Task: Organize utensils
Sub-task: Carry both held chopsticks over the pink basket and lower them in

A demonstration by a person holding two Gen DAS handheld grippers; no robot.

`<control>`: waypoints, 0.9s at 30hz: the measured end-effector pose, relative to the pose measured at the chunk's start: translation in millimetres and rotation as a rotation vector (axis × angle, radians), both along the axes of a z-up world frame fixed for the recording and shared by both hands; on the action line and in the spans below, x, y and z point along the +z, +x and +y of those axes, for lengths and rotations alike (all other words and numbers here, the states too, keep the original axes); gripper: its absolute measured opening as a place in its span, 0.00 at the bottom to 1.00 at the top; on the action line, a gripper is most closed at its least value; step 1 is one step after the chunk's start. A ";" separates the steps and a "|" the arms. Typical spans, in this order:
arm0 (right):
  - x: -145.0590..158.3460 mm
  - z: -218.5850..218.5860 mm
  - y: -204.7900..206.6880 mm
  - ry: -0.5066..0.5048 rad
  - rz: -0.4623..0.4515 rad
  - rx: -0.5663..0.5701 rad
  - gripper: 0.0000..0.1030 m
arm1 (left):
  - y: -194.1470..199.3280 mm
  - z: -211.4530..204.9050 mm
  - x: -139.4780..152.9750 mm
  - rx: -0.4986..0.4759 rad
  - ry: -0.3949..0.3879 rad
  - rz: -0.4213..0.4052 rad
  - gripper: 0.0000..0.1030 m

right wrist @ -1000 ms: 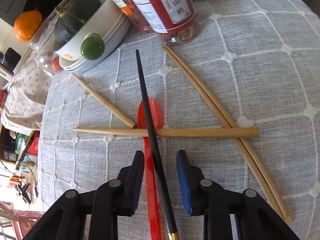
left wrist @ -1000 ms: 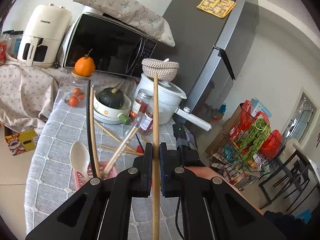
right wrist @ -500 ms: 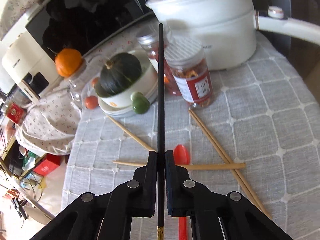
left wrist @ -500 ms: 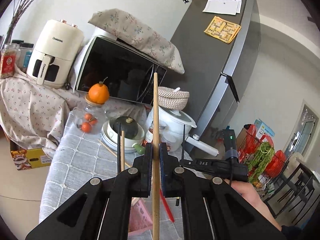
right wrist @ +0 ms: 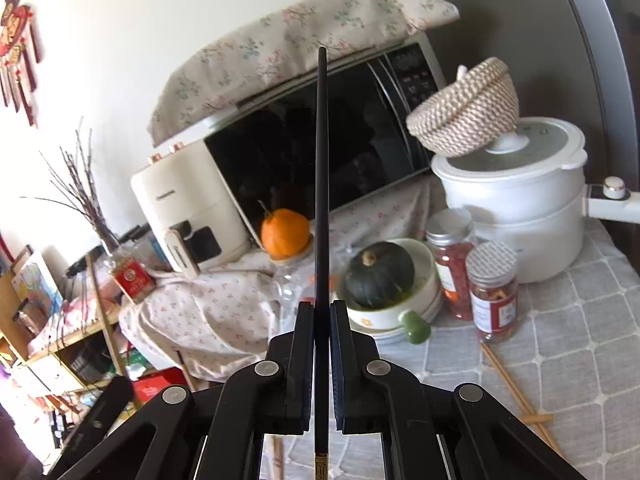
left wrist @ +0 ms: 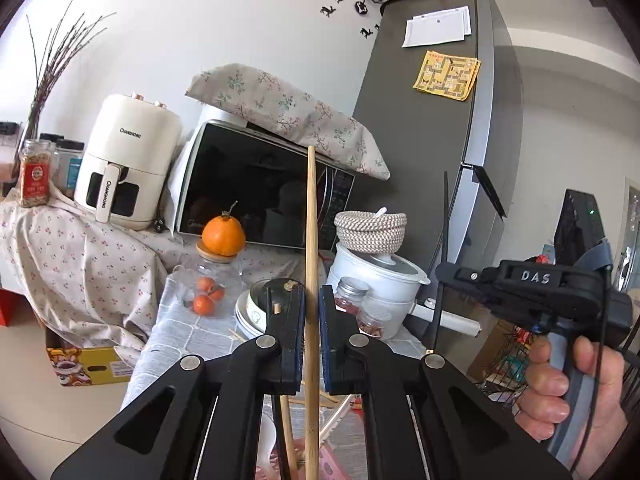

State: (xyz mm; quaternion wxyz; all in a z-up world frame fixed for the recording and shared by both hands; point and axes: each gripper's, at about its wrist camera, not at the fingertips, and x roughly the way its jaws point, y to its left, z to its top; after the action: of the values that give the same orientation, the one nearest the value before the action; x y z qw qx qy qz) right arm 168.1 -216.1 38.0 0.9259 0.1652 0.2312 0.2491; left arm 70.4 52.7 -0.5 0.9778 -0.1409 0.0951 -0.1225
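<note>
The left gripper (left wrist: 311, 312) is clamped on a round, pale wooden chopstick (left wrist: 311, 240) that stands upright above the bench (right wrist: 580, 344). The right gripper (right wrist: 321, 320) is clamped on a thin, glossy black chopstick (right wrist: 321, 168), also upright. Two more wooden chopsticks (right wrist: 516, 384) lie on the grey quilted cloth (right wrist: 552, 360), near a ribbed-lid jar (right wrist: 494, 292).

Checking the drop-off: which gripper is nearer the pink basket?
Left. The left gripper hangs directly above the pink basket; the right gripper is off to its right.
</note>
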 end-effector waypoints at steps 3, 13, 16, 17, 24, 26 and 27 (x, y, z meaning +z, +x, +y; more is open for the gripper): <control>3.1 9.7 -8.4 0.014 -0.030 0.033 0.06 | 4.1 -4.6 -9.4 0.001 0.027 0.018 0.07; -10.3 44.2 -24.2 -0.034 -0.073 0.093 0.06 | -0.9 -13.2 -29.2 0.042 0.117 0.038 0.07; -18.4 53.3 -26.3 -0.053 -0.069 0.096 0.06 | -0.4 -12.3 -34.9 0.050 0.121 0.079 0.07; -21.3 56.2 -27.0 -0.058 -0.071 0.096 0.06 | -0.5 -12.0 -36.1 0.053 0.128 0.088 0.07; -42.6 78.9 -31.5 -0.128 -0.072 0.112 0.07 | -3.2 -1.1 -32.5 0.044 0.080 0.134 0.08; -47.6 84.9 -32.8 -0.153 -0.077 0.118 0.07 | -5.9 3.4 -26.6 0.041 0.053 0.132 0.08; -50.0 87.4 -32.9 -0.161 -0.075 0.124 0.07 | -7.1 6.4 -23.3 0.038 0.035 0.129 0.08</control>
State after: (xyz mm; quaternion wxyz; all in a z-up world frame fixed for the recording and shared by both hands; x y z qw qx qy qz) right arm 135.2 -128.6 -12.0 0.9270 0.0664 0.2254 0.2925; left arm 63.3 59.1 -23.7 0.9741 -0.1333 0.1574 -0.0931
